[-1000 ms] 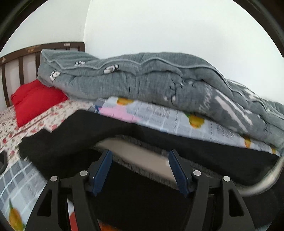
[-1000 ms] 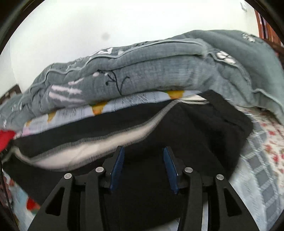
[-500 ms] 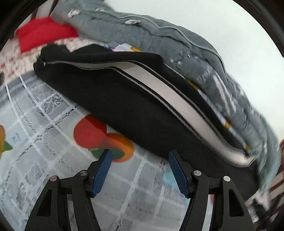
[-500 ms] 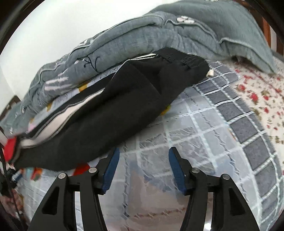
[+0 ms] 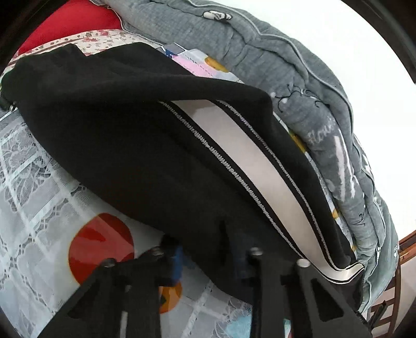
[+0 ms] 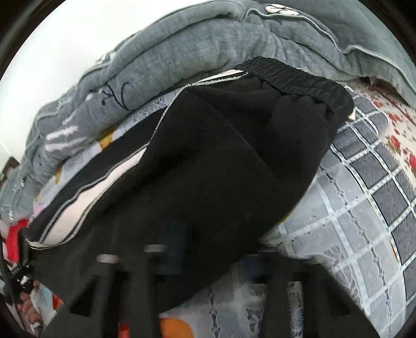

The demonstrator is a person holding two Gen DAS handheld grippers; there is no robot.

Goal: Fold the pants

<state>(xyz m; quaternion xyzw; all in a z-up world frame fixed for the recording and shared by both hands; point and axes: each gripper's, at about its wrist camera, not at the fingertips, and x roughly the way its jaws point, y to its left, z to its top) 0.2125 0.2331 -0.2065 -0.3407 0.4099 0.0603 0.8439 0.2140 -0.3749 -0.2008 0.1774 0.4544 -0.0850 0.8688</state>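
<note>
The pants (image 5: 135, 145) are seen as black, with a white side stripe (image 5: 249, 156) edged by grey-white zigzag stitching running toward the lower right of the left wrist view. A grey quilt (image 5: 260, 52) with white embroidered motifs is shown along the top, and a red pillow (image 5: 70, 23) at the upper left. The bedcover (image 6: 364, 208) is patterned in grey and white checks with orange and red rounds, beside a cream sheet (image 6: 400, 135) printed with red flowers.

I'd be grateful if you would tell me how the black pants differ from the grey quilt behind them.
The black pants are plain dark fabric with a white side stripe; the grey quilt is padded, stitched and printed. The pants lie low on the bedspread; the quilt is piled higher against the wall. Both are soft textiles on the bed.
</note>
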